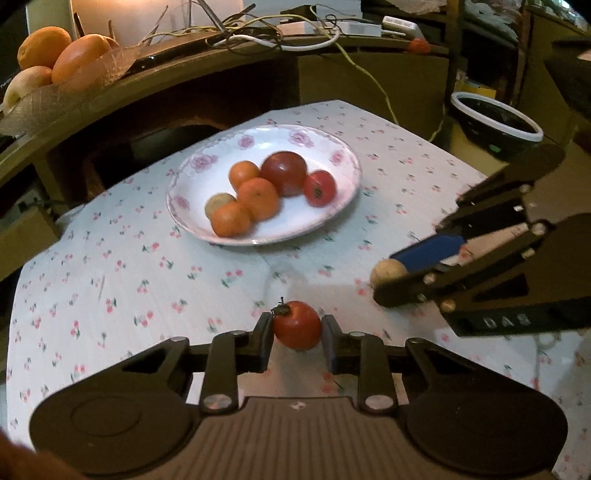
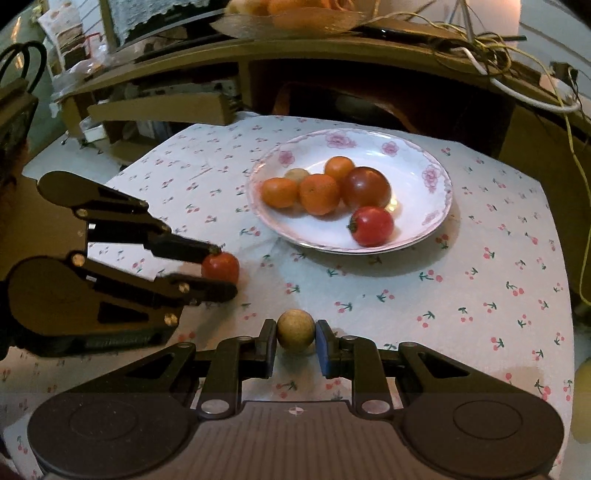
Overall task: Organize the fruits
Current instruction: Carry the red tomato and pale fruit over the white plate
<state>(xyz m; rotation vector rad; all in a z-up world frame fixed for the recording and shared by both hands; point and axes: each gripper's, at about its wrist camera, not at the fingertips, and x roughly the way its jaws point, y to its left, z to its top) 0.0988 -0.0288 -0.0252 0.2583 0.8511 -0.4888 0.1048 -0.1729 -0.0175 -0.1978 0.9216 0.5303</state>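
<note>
A small red tomato (image 1: 297,325) sits between the pads of my left gripper (image 1: 297,326), which is shut on it; the same tomato (image 2: 221,266) and left gripper (image 2: 221,271) show at the left of the right wrist view. My right gripper (image 2: 296,338) is shut on a small round tan fruit (image 2: 296,335), seen again as the tan fruit (image 1: 388,272) in the right gripper (image 1: 389,280) at the right of the left wrist view. Beyond both stands a white flowered plate (image 1: 332,147) (image 2: 413,147) holding small oranges, two tomatoes and another tan fruit.
A cherry-print cloth (image 1: 110,277) (image 2: 461,295) covers the table. Behind it runs a brown shelf (image 1: 110,92) with a bowl of large oranges (image 1: 62,55) and tangled cables (image 1: 258,33). A dark white-rimmed bowl (image 1: 495,118) sits off the table's right; cardboard boxes (image 2: 155,110) at the left.
</note>
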